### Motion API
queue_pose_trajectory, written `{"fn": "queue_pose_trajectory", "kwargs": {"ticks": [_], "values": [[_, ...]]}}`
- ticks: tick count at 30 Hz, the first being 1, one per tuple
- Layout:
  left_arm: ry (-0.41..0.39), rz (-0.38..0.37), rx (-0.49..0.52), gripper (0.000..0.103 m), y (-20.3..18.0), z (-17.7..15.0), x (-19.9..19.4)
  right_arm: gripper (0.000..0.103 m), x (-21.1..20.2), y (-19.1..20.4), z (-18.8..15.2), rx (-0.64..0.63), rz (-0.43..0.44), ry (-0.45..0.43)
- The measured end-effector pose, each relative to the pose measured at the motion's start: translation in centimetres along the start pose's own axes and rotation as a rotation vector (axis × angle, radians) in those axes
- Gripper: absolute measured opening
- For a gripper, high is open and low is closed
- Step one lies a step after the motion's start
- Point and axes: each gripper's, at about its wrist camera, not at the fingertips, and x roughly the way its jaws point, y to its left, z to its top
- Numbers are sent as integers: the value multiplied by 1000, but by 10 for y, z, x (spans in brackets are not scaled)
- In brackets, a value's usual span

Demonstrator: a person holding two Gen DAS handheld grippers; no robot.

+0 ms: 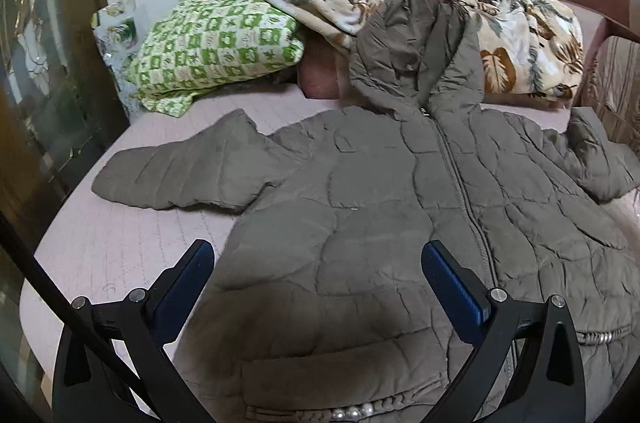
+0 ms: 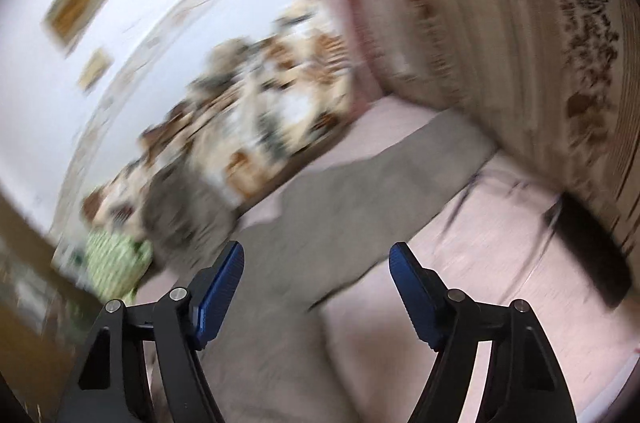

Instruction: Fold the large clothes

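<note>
A grey-brown quilted hooded jacket lies front up on the pink bed sheet, zipped, with both sleeves spread out to the sides. My left gripper hovers open over the jacket's lower left part, nothing between its blue pads. The right wrist view is blurred by motion. There the jacket shows as a grey shape with its right sleeve stretched toward a cushion. My right gripper stands open above the jacket near that sleeve, holding nothing.
A green patterned pillow and a leaf-print blanket are piled at the head of the bed against the pale wall. A striped cushion borders the right side. A dark wooden cabinet stands at the left.
</note>
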Motion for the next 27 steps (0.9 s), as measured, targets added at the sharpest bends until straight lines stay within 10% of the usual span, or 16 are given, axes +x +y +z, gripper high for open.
{"fn": "queue_pose_trajectory", "kwargs": {"ticks": [11, 21, 27], "values": [[22, -9, 53, 103, -11, -1, 14, 68, 99, -117, 68, 223, -207, 69], [45, -18, 40, 103, -11, -2, 25, 67, 159, -147, 74, 279, -412, 69], [62, -28, 44, 103, -12, -2, 30, 49, 187, -156, 72, 285, -484, 54]]}}
